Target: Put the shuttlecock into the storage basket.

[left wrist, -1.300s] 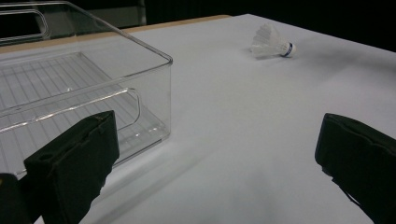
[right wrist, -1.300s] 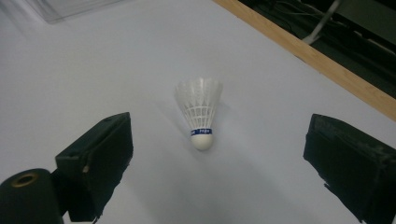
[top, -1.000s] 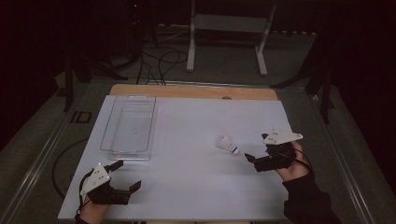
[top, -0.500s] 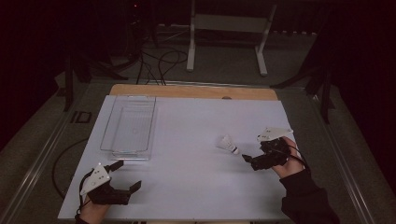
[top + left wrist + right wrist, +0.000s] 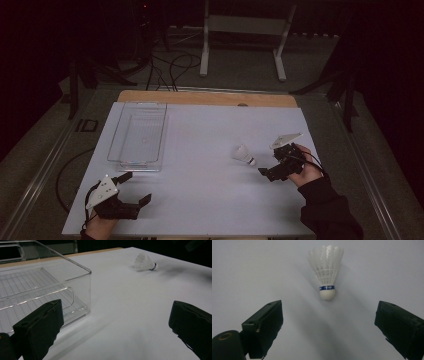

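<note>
A white shuttlecock with a blue band lies on its side on the white table sheet, right of centre. My right gripper hovers just right of it, open, jaws pointing at it. In the right gripper view the shuttlecock lies cork-first toward me, just beyond the open right gripper. My left gripper rests open near the front left edge, with nothing in it. From the left gripper the shuttlecock is far off at the upper right.
A clear plastic bin, with nothing in it, stands at the left of the sheet, and its near corner is close to my left jaw. A wooden strip runs along the far edge. Stands and cables lie on the dark floor beyond.
My right gripper has shifted slightly left, closer to the shuttlecock. The left gripper, the bin and the shuttlecock have not moved.
</note>
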`<state>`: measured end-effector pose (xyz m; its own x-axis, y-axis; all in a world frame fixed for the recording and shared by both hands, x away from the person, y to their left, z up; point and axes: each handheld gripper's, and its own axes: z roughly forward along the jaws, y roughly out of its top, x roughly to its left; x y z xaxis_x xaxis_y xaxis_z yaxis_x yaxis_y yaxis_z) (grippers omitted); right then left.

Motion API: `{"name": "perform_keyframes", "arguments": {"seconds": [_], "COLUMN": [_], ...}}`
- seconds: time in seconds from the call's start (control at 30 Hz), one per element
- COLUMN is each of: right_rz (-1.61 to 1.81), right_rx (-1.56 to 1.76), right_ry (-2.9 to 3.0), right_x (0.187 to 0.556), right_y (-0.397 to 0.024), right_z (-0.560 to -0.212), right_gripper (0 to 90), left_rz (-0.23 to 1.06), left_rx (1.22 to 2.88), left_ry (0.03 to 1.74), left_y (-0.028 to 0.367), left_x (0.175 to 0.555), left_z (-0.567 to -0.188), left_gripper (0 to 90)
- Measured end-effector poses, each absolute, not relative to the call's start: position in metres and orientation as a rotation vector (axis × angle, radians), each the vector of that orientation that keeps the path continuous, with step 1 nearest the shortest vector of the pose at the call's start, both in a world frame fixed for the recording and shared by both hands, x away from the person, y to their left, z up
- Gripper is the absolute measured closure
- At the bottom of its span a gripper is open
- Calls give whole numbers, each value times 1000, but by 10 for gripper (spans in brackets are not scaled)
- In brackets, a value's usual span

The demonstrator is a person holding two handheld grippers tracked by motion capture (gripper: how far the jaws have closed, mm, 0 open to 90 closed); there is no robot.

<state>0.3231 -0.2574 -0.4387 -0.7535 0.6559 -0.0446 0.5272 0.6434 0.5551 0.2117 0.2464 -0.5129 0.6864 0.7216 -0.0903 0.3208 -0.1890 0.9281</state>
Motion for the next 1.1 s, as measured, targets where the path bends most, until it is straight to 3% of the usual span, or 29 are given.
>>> {"name": "perform_keyframes", "arguments": {"seconds": [1.1], "right_rz": [299], "right_rx": [1137], "right_ry": [2933], "right_x": [355], "right_y": [-244], "right_z": [-469], "right_gripper": [94], "left_rz": [445], "left_rx": [1782], "left_ry": [828], "left_y": [246], "left_x": [212], "left_z": [-513], "left_gripper": [5]}}
